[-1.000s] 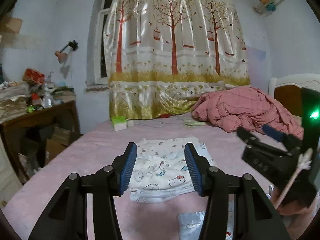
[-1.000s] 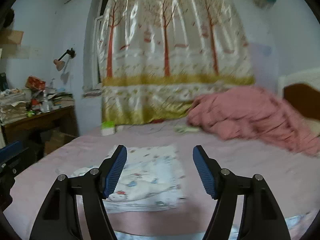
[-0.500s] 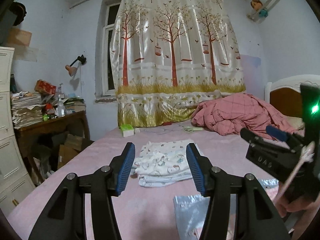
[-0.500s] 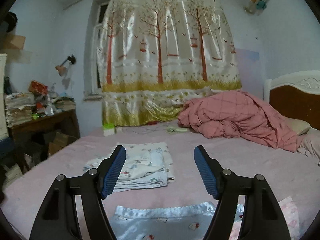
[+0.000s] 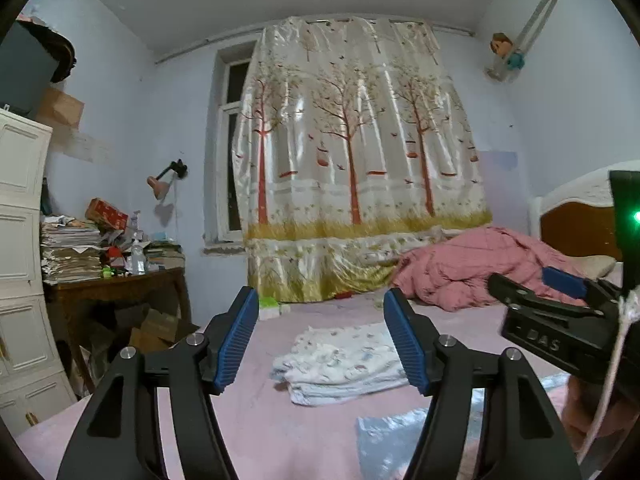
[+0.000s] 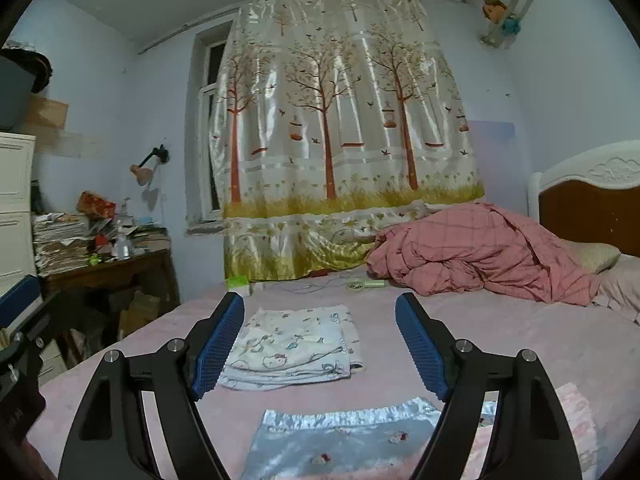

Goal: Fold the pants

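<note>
The white cartoon-print pants [image 5: 340, 364] lie folded in a flat stack on the pink bed; they also show in the right wrist view [image 6: 292, 348]. My left gripper [image 5: 320, 336] is open and empty, raised above the bed short of the stack. My right gripper [image 6: 320, 344] is open and empty, also held above the bed before the stack. The right gripper's body [image 5: 560, 328] shows at the right of the left wrist view.
A shiny light-blue satin garment [image 6: 344, 440] lies flat on the bed [image 6: 500, 344] nearer than the pants. A rumpled pink quilt [image 6: 480, 252] lies at the back right by the headboard [image 6: 592, 208]. A cluttered desk [image 6: 104, 268] stands at the left.
Both grippers have lifted and drawn back from the folded pants, tilting upward so more wall and ceiling show. Both stay open and empty. The pants have not moved.
</note>
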Action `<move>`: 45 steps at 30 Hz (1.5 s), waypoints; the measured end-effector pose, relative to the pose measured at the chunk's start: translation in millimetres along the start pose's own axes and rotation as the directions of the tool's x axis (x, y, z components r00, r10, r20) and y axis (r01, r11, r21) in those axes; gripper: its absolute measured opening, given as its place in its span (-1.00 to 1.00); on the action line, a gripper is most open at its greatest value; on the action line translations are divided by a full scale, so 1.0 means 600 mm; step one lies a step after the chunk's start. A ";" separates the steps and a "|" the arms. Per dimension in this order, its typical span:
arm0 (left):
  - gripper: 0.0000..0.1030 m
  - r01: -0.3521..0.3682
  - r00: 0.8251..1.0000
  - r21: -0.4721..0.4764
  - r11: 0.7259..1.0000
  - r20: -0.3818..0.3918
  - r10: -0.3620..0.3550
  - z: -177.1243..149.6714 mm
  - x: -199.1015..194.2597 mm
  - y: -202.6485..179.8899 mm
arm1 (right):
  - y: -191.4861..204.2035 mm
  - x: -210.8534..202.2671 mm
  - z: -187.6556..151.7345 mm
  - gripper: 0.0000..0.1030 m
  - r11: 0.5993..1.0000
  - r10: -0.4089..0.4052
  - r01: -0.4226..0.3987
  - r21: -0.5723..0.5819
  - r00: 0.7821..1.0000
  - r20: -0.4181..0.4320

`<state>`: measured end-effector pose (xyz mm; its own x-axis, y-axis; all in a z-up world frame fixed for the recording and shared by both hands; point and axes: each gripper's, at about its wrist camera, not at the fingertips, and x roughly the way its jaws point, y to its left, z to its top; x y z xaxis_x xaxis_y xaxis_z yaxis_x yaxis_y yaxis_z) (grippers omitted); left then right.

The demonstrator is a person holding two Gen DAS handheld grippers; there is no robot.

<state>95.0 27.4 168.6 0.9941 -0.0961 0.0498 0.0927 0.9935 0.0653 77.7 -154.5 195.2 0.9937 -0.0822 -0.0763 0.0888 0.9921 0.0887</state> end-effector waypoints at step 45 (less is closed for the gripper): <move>0.99 -0.033 0.980 0.031 0.999 -0.195 0.038 -0.289 0.267 0.058 | 0.024 0.333 -0.284 0.99 0.993 -0.051 0.032 -0.118 0.985 -0.162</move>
<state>266.9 57.0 6.1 0.9887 -0.0445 -0.1434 0.0584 0.9938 0.0943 265.7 -140.2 12.2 0.9635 -0.1164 -0.2410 0.1122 0.9932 -0.0312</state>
